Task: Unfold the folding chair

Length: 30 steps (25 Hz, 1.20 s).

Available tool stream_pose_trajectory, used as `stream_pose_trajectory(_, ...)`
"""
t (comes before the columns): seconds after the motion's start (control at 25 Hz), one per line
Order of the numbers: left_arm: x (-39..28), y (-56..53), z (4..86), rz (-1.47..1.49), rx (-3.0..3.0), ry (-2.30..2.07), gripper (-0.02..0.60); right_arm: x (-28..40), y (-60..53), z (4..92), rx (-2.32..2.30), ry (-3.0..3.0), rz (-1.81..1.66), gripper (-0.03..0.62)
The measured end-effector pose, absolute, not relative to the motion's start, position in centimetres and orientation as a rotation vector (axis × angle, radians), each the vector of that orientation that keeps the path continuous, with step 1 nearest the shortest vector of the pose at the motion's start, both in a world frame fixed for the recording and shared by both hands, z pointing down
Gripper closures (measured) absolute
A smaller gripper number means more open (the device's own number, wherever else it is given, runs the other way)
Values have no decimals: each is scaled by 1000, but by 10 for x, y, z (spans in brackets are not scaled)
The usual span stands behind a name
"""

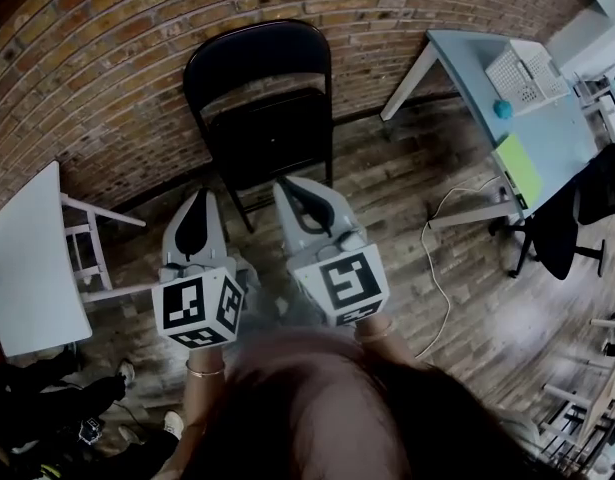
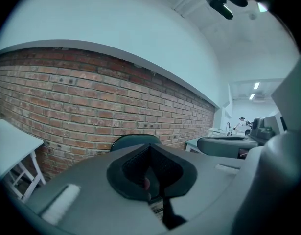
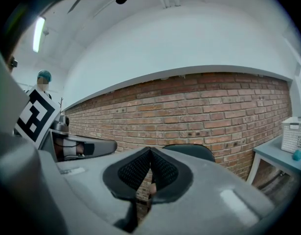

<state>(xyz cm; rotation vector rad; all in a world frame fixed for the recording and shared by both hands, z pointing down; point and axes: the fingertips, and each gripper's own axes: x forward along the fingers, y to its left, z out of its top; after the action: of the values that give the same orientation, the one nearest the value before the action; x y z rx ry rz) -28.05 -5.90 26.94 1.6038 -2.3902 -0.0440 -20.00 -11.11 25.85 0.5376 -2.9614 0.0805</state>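
Head view: the black folding chair [image 1: 257, 108] stands folded flat against the brick wall [image 1: 107, 58], just ahead of the left gripper [image 1: 199, 203] and the right gripper [image 1: 299, 193].

Left gripper view: its fingers [image 2: 133, 165] are shut tight on nothing, and the chair top [image 2: 135, 140] peeks up behind them.

Right gripper view: its fingers [image 3: 133, 170] are shut tight too, with nothing between them.

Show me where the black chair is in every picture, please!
Head view: the folding chair is at the top centre, against the brick wall.
Left gripper view: only its rounded top peeks up, low in the middle.
Right gripper view: only its rounded top peeks up, low and right of centre.
Shared landmark: the brick wall is right behind the chair in all three.
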Motion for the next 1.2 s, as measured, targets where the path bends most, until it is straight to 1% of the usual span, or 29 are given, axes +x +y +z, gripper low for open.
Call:
stream_pose_trajectory(0.6, -400, -100, 273, -1, 1731, -2282, 581, -306, -140, 268, 719, -2893, 109, 591)
stream_pose_trajectory(1.0, -437, -132, 284, 46, 1861, -2148, 581, -348, -162, 278, 888, -2817, 135, 591)
stream_pose_trajectory(1.2, -445, -151, 287, 68, 2000, -2067, 581, -360, -172, 285, 1009, -2750, 81, 591)
